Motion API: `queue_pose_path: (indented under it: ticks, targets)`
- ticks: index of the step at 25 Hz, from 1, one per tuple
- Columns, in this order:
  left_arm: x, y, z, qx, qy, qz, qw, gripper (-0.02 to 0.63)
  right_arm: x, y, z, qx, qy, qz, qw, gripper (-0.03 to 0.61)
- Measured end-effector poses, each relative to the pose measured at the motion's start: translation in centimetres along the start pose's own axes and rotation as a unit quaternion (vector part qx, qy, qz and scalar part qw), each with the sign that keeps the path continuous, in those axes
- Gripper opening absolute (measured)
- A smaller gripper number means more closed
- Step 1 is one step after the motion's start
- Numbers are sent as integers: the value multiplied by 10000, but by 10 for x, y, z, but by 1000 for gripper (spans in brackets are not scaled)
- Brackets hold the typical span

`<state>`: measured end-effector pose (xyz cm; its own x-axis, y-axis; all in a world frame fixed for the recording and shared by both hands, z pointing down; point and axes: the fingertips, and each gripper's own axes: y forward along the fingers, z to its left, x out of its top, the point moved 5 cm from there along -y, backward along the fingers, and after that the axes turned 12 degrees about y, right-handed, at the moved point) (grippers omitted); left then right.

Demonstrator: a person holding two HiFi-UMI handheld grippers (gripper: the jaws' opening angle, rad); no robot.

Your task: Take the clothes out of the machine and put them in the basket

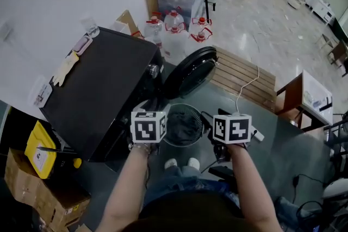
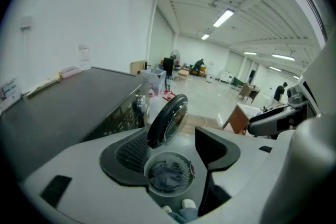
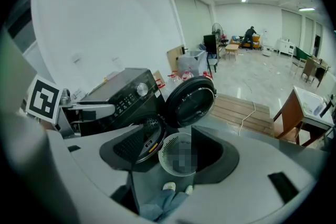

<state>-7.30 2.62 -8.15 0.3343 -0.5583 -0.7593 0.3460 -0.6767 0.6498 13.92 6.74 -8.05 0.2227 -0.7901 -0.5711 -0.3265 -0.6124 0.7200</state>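
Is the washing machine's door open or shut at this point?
Open. The round door stands swung out from the machine in all three views.

**Machine** point(image 1: 103, 89): matt black; its round door point(image 1: 190, 70) is black with dark glass.
**Basket** point(image 1: 185, 144): white, slotted wall; the clothes point(image 1: 182, 125) inside are dark grey-blue.
**Left tongs** point(image 2: 170, 157) and **right tongs** point(image 3: 173, 153): pale grey bodies with black ribbed pads; marker cubes point(image 1: 148, 126) are white with black squares.
**Floor** point(image 1: 283, 155): grey-green.
**Pallet** point(image 1: 242, 76): light-brown slats.
**Jugs** point(image 1: 174, 22): clear, with red handles.
**Case** point(image 1: 39, 152): yellow.
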Motion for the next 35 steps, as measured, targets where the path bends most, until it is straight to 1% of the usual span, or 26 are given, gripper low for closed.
queue_pose_path:
  ticks: [4,8,10,12,15,18,21,23,25,27,30,32,33,34,35]
  targets:
    - [20,-15,7,36,362,-498,9981,281,14,-16,14,252,-133,-696,9972,275]
    - [39,-27,15,191,541,-1196,9912,279,22,-35,34,487,-447,-1489,9866,261]
    - [48,-38,14,185,678,-1612,9844,280,26,-46,45,642,-600,-1879,9782,259]
    - [56,-52,10,220,860,-2015,9755,280,30,-58,55,737,-848,-2264,9675,255]
    - [63,-71,3,341,1089,-2415,9637,280,35,-75,62,662,-1227,-2673,9535,253]
    - [63,-89,-5,561,1132,-2546,9588,281,40,-93,64,728,-1356,-2903,9445,248]
    - [61,-112,-18,866,1163,-2595,9548,280,38,-118,65,843,-1614,-3054,9346,244]
    - [59,-132,-28,1012,1191,-2692,9503,279,31,-137,64,894,-1804,-3150,9275,243]
    - [57,-152,-41,1119,1232,-2862,9436,279,21,-159,63,902,-2021,-3275,9186,241]
    - [56,-171,-57,1167,1330,-3003,9373,279,11,-180,60,856,-2194,-3380,9112,225]
    - [50,-192,-82,1223,1511,-3102,9306,267,-3,-208,58,965,-2241,-3505,9042,207]
    - [44,-204,-96,1348,1626,-3106,9268,259,-11,-222,57,1060,-2253,-3594,8994,205]
    - [40,-211,-101,1447,1693,-3118,9237,239,-16,-229,56,1075,-2259,-3644,8970,164]
    - [37,-219,-105,1545,1747,-3152,9199,79,-21,-235,56,1092,-2261,-3690,8949,18]
    - [33,-227,-109,1608,1771,-3200,9167,0,-25,-241,56,1133,-2261,-3718,8932,0]
